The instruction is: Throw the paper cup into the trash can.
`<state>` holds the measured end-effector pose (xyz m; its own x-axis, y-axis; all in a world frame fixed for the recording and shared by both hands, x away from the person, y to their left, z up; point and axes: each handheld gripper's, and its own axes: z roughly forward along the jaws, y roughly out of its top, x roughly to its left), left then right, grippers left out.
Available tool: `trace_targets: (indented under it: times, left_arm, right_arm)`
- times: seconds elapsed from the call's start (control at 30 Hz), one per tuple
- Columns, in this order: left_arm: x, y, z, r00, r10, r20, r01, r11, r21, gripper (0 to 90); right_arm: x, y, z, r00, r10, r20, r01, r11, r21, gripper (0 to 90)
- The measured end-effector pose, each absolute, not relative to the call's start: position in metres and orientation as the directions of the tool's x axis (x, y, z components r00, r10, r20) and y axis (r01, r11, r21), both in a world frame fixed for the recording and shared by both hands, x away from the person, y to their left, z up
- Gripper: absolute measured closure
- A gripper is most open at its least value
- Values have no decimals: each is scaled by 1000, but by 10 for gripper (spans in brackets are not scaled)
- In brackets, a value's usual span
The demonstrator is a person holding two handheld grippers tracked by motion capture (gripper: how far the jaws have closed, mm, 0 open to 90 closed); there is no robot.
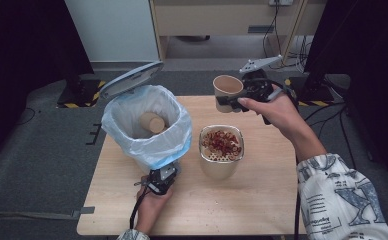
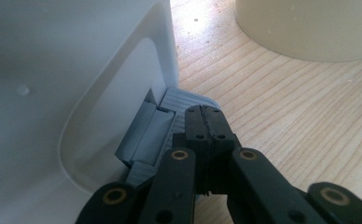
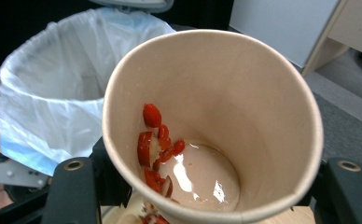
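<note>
High view had the left gripper (image 1: 161, 181) down at the bin's (image 1: 147, 125) pedal (image 2: 188, 100), jaws pressed together, so the lid (image 1: 129, 78) stood open. One cup (image 1: 152, 122) already sat inside. Next over, a strainer pot (image 1: 221, 150) held red slices. Right gripper (image 1: 247, 95) pinched a paper cup (image 1: 227, 91) up in the air, a few slices (image 3: 156, 144) stuck inside; probably a dump into the pot came next, then binning it. Couldn't see the pot's bottom.

Evenly lit from above on the pale wooden desk (image 1: 242, 200), dark at both upper corners. Bright glare on the wood grain beside the white plastic bin wall (image 2: 76, 70). Glossy highlights inside the tan paper cup (image 3: 263, 116); soft, slightly blurred background.
</note>
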<state>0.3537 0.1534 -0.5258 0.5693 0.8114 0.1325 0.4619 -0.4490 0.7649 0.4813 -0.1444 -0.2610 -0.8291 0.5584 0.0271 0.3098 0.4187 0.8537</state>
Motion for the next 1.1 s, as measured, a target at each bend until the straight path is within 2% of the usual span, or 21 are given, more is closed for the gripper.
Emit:
trace_targets:
  times: [1.1]
  left_arm:
    - [354, 154, -526, 572, 810, 131, 462, -449, 765, 889]
  right_arm:
    - [478, -99, -253, -862, 502, 71, 290, 373, 881, 338]
